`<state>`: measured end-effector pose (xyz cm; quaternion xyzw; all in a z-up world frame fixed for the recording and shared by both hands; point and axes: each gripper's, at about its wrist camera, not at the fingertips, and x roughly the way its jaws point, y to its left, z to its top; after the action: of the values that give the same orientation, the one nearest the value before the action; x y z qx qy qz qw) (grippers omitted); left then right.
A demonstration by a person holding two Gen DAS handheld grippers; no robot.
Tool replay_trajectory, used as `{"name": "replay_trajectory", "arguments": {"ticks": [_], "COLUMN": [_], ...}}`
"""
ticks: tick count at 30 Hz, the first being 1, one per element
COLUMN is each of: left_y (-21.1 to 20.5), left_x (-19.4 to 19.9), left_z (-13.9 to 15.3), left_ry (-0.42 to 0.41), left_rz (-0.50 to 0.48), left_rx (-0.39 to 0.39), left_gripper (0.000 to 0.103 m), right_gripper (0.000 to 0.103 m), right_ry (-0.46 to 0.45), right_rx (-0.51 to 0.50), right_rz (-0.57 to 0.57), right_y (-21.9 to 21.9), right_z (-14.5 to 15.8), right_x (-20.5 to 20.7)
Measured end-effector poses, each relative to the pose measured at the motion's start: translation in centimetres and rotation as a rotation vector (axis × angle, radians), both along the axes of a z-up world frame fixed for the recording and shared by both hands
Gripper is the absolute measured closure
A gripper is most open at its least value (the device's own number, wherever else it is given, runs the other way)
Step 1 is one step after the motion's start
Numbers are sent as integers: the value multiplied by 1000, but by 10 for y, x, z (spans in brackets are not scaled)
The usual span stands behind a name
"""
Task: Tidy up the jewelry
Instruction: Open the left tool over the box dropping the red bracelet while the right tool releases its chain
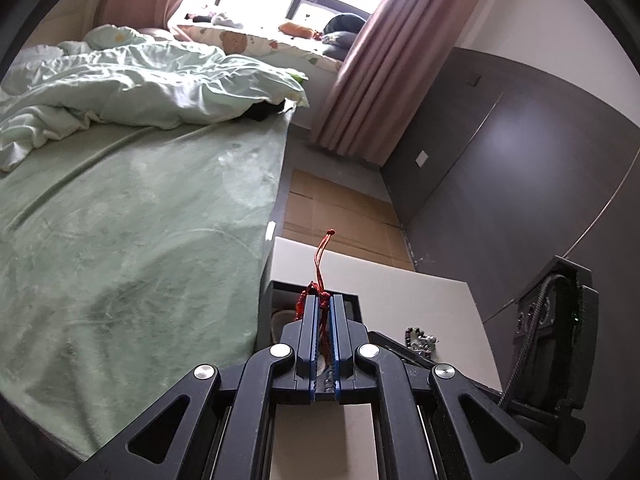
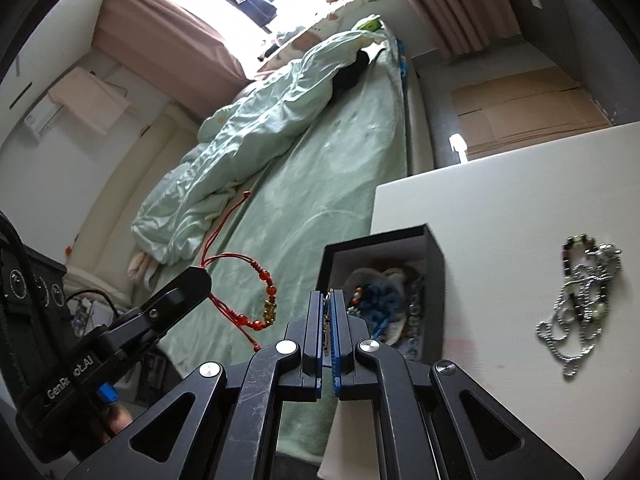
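Beside the black box [image 2: 384, 280], left gripper [image 2: 200, 276] clamps red bead bracelet [image 2: 260, 300] by its cord; right gripper [image 2: 328, 304] pinches something thin, unidentifiable; dangling loop may snag the rim or slip free.

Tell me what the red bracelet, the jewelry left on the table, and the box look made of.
Red bracelet: knotted cord, glossy red and gold beads, likely glass or plastic.
Chain jewelry: shiny silvery links, probably metal.
Box: matte black outside, pale inside, likely cardboard.
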<state>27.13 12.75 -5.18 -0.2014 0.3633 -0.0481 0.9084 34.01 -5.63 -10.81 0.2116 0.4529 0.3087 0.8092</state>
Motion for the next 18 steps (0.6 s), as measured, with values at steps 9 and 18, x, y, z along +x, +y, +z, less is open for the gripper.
{"name": "replay_trajectory", "arguments": {"ticks": [9,18], "left_y": [-2,-29], "left_x": [1,12], "left_z": [-6,-14], "left_ry": [27,51], "left_rz": [-4,-62], "left_rx": [4,7], "left_gripper": [98,98], "right_gripper": [85,67], "right_ry": [115,88], "right_rx": [32,27], "right_rz": [47,-48], "right_y": [6,-37], "right_z": [-20,-11], "right_x": [12,7]}}
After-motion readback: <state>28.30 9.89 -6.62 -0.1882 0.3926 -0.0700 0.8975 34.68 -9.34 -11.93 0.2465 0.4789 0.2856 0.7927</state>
